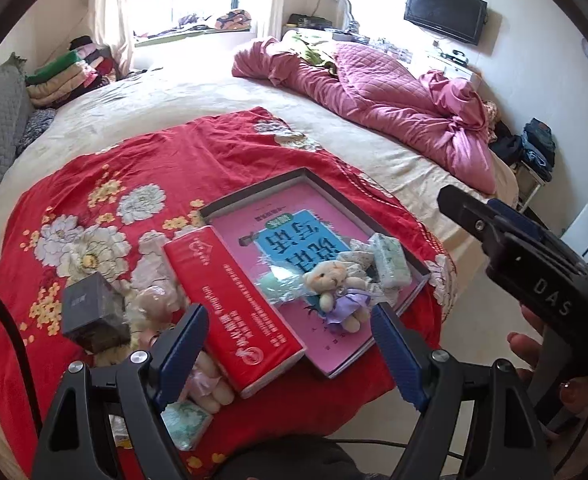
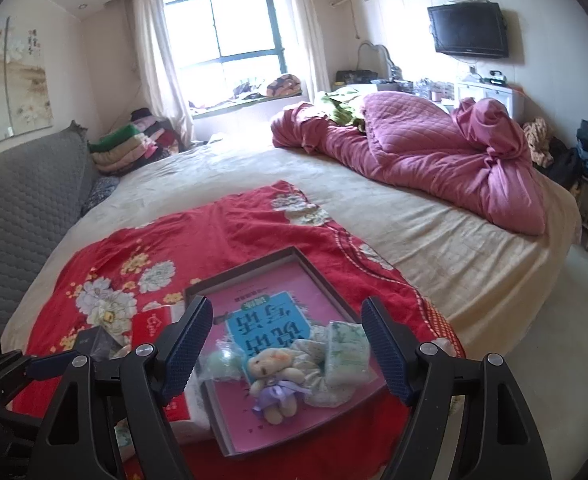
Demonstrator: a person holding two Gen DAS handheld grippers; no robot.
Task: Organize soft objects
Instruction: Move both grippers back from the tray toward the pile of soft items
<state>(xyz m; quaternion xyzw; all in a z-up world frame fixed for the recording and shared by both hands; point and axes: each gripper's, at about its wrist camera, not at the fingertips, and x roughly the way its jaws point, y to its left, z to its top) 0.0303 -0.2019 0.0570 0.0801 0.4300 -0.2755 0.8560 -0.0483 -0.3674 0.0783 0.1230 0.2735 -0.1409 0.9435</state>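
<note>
A shallow dark tray [image 1: 326, 184] [image 2: 322, 276] with a pink book in it lies on a red floral cloth [image 1: 174, 168] [image 2: 222, 232]. In the tray sit a small teddy bear in a purple dress [image 1: 336, 286] [image 2: 276, 376], a green-white tissue pack [image 1: 390, 260] [image 2: 346, 352], a floral fabric piece [image 2: 322, 394] and a wrapped pale green ball [image 1: 274, 282] [image 2: 222, 362]. My left gripper [image 1: 290, 350] is open and empty above the tray's near edge. My right gripper [image 2: 286, 354] is open and empty over the bear; it also shows in the left wrist view [image 1: 514, 248].
A red book [image 1: 230, 304] leans on the tray's left side. A dark small box [image 1: 90, 312], wrapped plush toys [image 1: 154, 304] and another tissue pack [image 1: 184, 424] lie left of it. A crumpled pink quilt [image 1: 394, 96] is on the far right of the bed.
</note>
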